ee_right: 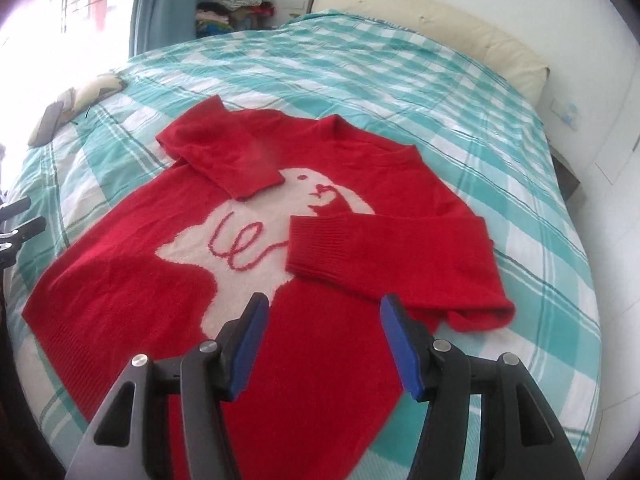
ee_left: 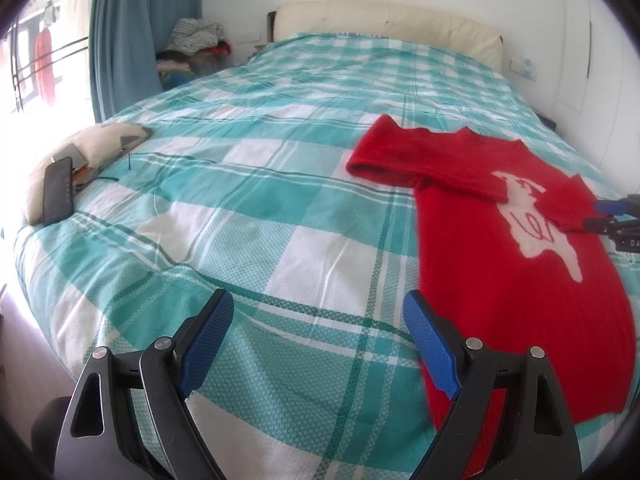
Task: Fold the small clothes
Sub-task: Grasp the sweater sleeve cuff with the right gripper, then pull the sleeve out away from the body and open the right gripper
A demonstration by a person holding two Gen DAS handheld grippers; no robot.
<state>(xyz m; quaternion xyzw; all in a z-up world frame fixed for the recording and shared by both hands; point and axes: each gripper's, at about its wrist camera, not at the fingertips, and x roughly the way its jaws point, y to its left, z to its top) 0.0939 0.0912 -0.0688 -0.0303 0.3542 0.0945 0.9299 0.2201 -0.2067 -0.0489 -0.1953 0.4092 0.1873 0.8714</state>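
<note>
A red knitted sweater with a white animal figure lies flat on the bed, front up; it also shows in the left wrist view. Both sleeves are folded in over the chest: the left sleeve and the right sleeve. My right gripper is open and empty, just above the sweater's lower right part. My left gripper is open and empty over the bedspread, left of the sweater's hem. The right gripper's tips show at the right edge of the left wrist view.
The teal and white checked bedspread covers the bed. A cream cushion with a dark phone on it lies at the bed's left edge. A cream headboard, a clothes pile and a blue curtain stand behind.
</note>
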